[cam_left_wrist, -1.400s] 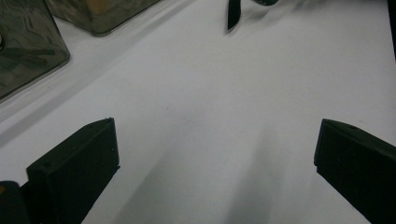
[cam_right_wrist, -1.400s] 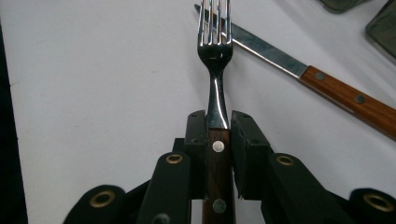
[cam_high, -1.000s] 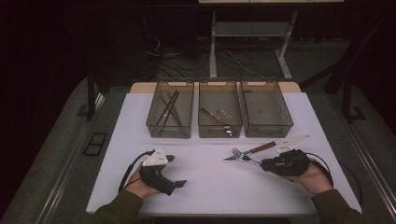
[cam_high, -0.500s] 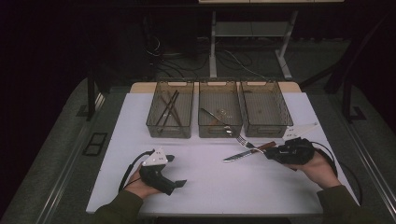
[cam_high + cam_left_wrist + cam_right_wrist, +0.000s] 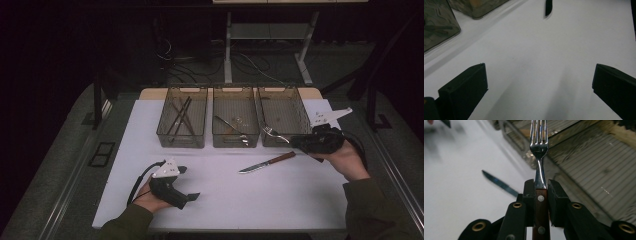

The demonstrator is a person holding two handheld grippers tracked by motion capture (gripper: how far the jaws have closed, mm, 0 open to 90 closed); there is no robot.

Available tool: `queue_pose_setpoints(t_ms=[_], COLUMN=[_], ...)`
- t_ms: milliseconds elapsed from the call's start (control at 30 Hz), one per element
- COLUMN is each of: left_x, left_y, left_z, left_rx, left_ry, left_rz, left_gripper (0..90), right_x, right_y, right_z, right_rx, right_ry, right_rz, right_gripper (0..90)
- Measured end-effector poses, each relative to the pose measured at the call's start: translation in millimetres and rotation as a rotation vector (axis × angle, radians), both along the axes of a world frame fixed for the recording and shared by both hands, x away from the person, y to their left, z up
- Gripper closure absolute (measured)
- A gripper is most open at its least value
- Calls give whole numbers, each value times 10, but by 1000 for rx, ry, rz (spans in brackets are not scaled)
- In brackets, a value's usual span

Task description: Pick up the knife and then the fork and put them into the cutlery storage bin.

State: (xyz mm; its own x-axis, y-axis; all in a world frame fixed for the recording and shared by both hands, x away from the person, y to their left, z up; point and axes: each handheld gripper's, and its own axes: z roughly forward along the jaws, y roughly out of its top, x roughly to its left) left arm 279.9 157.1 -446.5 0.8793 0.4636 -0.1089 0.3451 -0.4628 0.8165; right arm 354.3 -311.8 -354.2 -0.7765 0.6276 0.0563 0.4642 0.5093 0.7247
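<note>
Lifted wood-handled steel fork (image 5: 539,152), clamped in right gripper (image 5: 300,142), toward 2 o'clock mesh bin (image 5: 295,107), probably sorting; left gripper (image 5: 539,92) wide open, empty.

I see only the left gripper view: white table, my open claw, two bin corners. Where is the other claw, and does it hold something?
Observer: The right claw is shut on a fork with a wooden handle.
Operator: Where is the fork pointing?
Observer: In the high view its tines reach toward the near wall of the rightmost bin.
Operator: The dark tip at the top of my picture, what is it?
Observer: It looks like the blade of a knife with a wooden handle, lying flat on the table in front of the bins.
</note>
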Motion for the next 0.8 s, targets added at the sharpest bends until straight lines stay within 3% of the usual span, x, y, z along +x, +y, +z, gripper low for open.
queue_pose_setpoints(t_ms=[433,800], left_x=[3,5], left_y=[-4,-2], left_z=[-2,-5], left_rx=[-6,-11], left_ry=[3,9], left_rz=[-4,-5], left_gripper=[0,0], right_x=[505,943], right_y=[-169,-133], right_z=[116,-103], right_rx=[18,-5], right_ry=[-6,38], right_rz=[-118,-179], right_gripper=[776,776])
